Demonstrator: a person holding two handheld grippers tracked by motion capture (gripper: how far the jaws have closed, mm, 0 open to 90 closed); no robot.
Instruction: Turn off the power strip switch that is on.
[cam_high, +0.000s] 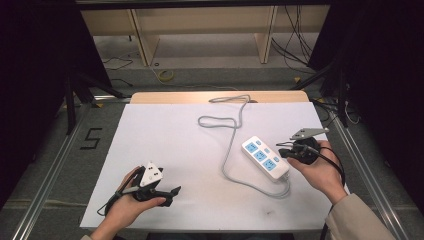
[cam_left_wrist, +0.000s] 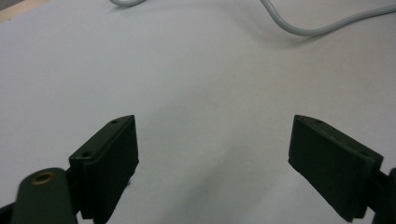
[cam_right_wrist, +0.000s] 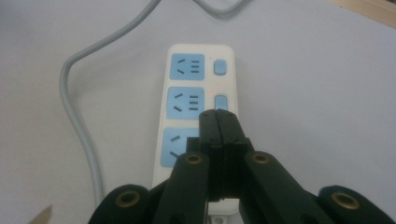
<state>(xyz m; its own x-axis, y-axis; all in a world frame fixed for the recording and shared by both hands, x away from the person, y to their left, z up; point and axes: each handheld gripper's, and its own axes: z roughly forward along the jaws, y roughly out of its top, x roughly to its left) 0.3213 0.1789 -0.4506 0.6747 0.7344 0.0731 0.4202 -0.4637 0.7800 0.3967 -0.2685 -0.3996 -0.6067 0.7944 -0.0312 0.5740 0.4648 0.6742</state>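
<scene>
A person is working at a counter (cam_high: 165, 150) covered by a white sheet, holding a gripper in each hand. A white power strip (cam_high: 265, 158) with three blue sockets is lying flat on the sheet at about four o'clock from the sheet's middle, its long axis running diagonally from ten o'clock to four o'clock. Its grey cord (cam_high: 231, 145) is leaving the near end, curving round toward nine o'clock, then running up toward twelve o'clock, where it is forming a loose loop before passing over the far edge.

The right gripper (cam_high: 283, 152) is sitting at the strip's three o'clock side, pointing toward nine o'clock, with a grey three-cornered plate on top. In the right gripper view its fingers (cam_right_wrist: 209, 128) are pressed flat together with nothing between them, and their tips are hovering over the row of blue switches, just below the middle switch (cam_right_wrist: 221, 101); whether they are touching the strip cannot be told.

The left gripper (cam_high: 175, 191) is resting low at about seven o'clock on the sheet, well apart from the strip, pointing toward three o'clock. In the left gripper view its fingers (cam_left_wrist: 109, 163) are standing wide apart over bare white sheet, with the cord crossing at twelve o'clock.
</scene>
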